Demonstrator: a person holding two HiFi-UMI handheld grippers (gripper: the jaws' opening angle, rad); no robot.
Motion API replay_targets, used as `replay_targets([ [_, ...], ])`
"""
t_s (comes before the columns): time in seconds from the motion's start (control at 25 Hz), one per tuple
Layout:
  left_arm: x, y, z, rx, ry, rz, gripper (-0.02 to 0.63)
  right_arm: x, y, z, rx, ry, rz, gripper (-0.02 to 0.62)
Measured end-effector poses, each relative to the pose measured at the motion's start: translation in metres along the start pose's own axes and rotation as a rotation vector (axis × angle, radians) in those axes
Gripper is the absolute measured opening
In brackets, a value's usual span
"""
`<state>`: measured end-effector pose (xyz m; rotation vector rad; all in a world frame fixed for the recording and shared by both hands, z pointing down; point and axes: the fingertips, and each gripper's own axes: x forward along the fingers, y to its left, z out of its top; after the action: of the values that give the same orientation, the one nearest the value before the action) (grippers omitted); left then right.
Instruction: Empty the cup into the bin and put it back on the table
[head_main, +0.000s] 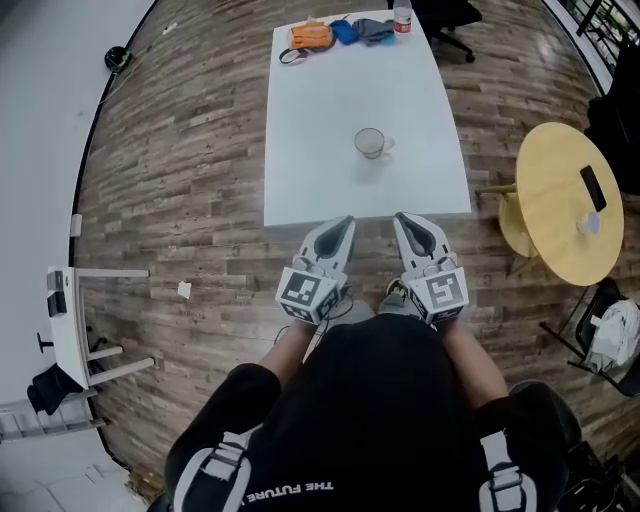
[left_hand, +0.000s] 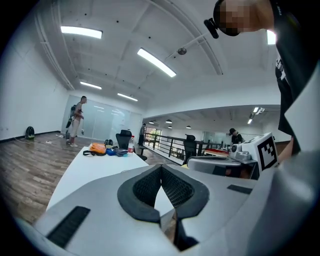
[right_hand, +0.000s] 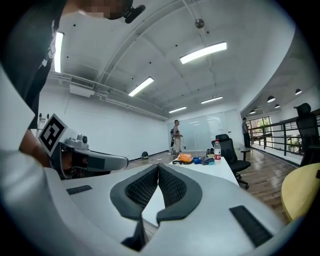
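A smooth, matt white table (head_main: 300, 180) stands on a floor (head_main: 180, 150) of grey-brown wood planks with visible grain. The cup (head_main: 370, 143) on it looks like clear glass. The left gripper (head_main: 345, 222) and right gripper (head_main: 402, 218) have matt white plastic shells and black pads (left_hand: 145, 187) with a dimpled, rubbery face. The person's top (head_main: 390, 400) is black cloth. A round side table (head_main: 550, 180) shows pale, smooth wood.

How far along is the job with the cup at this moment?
Done: nothing visibly; the cup stands on the white table, contents unclear. In hand: nothing; left gripper and right gripper are shut, empty, at the table's near edge. Left: grasp, empty, return. No bin in view.
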<state>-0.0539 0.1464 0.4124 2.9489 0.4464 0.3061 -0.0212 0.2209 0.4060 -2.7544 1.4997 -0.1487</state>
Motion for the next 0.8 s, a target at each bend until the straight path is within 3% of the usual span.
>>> replay_targets([
  [0.36, 0.061, 0.053, 0.004, 0.001, 0.041, 0.002, 0.021, 0.063, -0.051, -0.019, 0.031, 0.054, -0.014, 0.017],
  [0.64, 0.107, 0.110, -0.002, 0.030, 0.056, -0.051, 0.021, 0.121, -0.076, -0.031, 0.005, 0.129, -0.074, 0.015],
  [0.8, 0.137, 0.138, -0.021, 0.037, 0.088, -0.122, 0.023, 0.150, -0.090, -0.042, -0.018, 0.182, -0.100, 0.016],
])
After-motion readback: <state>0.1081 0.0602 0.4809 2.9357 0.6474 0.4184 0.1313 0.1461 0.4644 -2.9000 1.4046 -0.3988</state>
